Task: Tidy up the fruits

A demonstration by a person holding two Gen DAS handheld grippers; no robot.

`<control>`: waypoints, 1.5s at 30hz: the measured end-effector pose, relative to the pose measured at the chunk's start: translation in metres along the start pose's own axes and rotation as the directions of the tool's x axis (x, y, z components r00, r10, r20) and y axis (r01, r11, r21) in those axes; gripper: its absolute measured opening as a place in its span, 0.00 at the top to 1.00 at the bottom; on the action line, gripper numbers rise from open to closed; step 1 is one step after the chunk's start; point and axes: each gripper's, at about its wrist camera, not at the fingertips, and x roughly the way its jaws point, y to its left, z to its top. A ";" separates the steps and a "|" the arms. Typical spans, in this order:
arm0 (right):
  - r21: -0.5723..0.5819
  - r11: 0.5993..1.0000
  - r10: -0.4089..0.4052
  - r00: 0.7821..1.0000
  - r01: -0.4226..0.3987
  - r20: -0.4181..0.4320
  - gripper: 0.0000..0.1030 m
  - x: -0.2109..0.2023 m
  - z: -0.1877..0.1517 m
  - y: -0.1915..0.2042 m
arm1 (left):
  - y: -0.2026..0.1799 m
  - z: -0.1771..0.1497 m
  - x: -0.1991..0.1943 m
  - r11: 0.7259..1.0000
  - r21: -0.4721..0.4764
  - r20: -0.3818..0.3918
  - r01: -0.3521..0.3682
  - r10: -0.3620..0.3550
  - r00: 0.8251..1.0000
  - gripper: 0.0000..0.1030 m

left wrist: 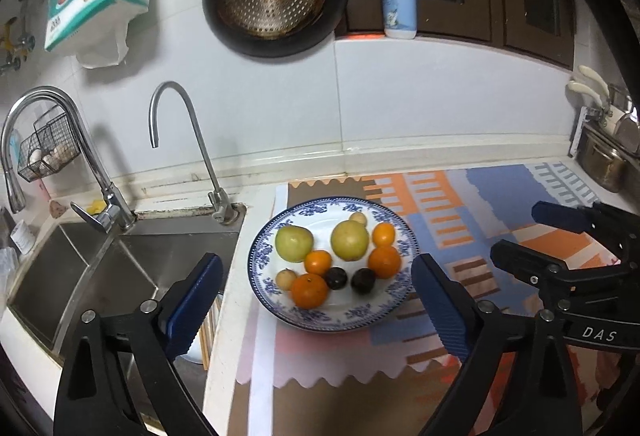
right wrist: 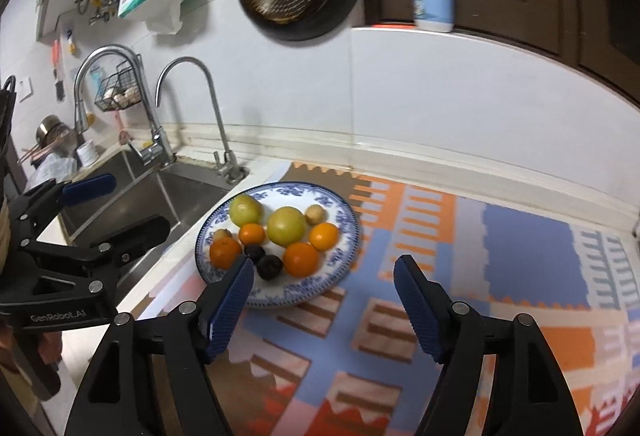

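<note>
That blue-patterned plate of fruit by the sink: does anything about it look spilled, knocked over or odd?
Nothing stands out. The blue-and-white patterned plate sits flat on the colourful mat beside the steel sink, and all the fruit lies inside its rim. Both grippers are open and empty.

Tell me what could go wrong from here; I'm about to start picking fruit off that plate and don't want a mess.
1. The plate sits close to the counter edge beside the sink; a nudged fruit might roll in.
2. The fruits are packed together: the dark fruits touch the oranges, so closing on one could push its neighbours.
3. Both the left hand-held gripper and the right hand-held gripper are open near the plate and might collide.
</note>
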 end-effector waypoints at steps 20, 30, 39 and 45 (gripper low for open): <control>0.105 0.982 -0.162 0.984 0.155 0.067 0.19 -0.115 -0.049 -0.012 | -0.041 -0.021 -0.094 0.998 0.046 0.105 0.035 -0.040 0.994 0.00; 0.138 0.974 -0.190 0.978 0.177 0.082 0.19 -0.145 -0.061 -0.014 | -0.053 -0.027 -0.118 0.997 0.053 0.119 0.047 -0.053 0.991 0.00; 0.140 0.969 -0.219 0.972 0.206 0.083 0.19 -0.159 -0.066 -0.015 | -0.059 -0.030 -0.128 0.997 0.063 0.138 0.052 -0.061 0.989 0.00; 0.135 0.966 -0.234 0.968 0.221 0.090 0.19 -0.164 -0.067 -0.016 | -0.060 -0.031 -0.126 0.996 0.071 0.130 0.060 -0.069 0.989 0.00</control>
